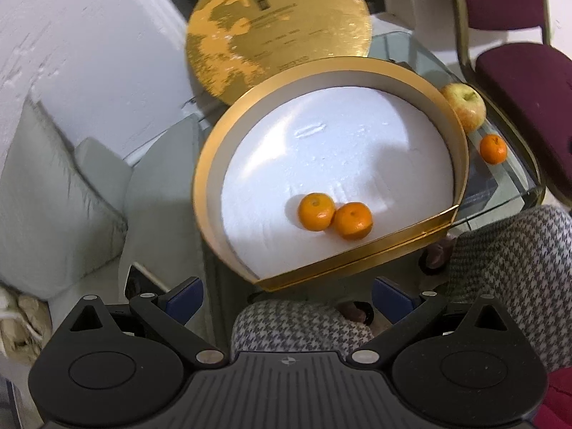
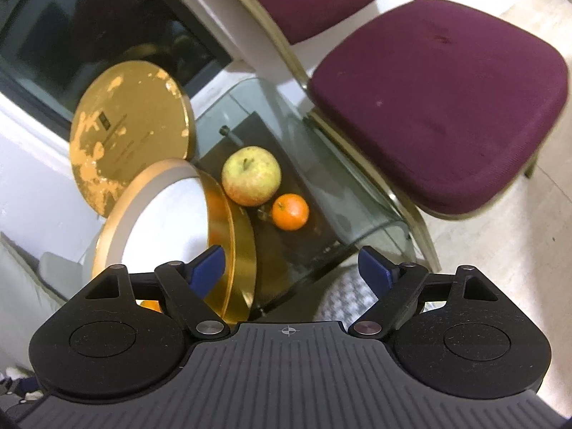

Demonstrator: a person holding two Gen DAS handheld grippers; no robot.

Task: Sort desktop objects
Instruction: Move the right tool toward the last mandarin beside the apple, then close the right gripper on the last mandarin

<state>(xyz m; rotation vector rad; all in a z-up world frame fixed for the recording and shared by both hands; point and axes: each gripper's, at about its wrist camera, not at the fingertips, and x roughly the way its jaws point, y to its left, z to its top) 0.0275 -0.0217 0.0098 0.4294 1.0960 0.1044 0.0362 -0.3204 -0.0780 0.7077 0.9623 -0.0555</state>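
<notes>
Two oranges [image 1: 334,216] already sit in the gold box [image 1: 207,164]; apple [image 2: 251,175] and last orange [image 2: 290,211] wait on the counter [image 2: 357,221]. Both claws, left claw [image 1: 286,295] and right claw [image 2: 291,273], are wide open, empty. I'd drop the right straight over the orange, squeeze gently.

Tangerines: three. Two [image 1: 316,212] [image 1: 353,220] touch each other inside the gold box [image 1: 461,150]; one [image 1: 493,148] sits out on the glass counter [image 1: 514,186].
Apples: one [image 1: 463,105], yellow-green, beside the loose tangerine.
Gold boxes: one.
Round gold lids: one [image 1: 279,25].
Maroon chairs: one [image 2: 439,103].
</notes>
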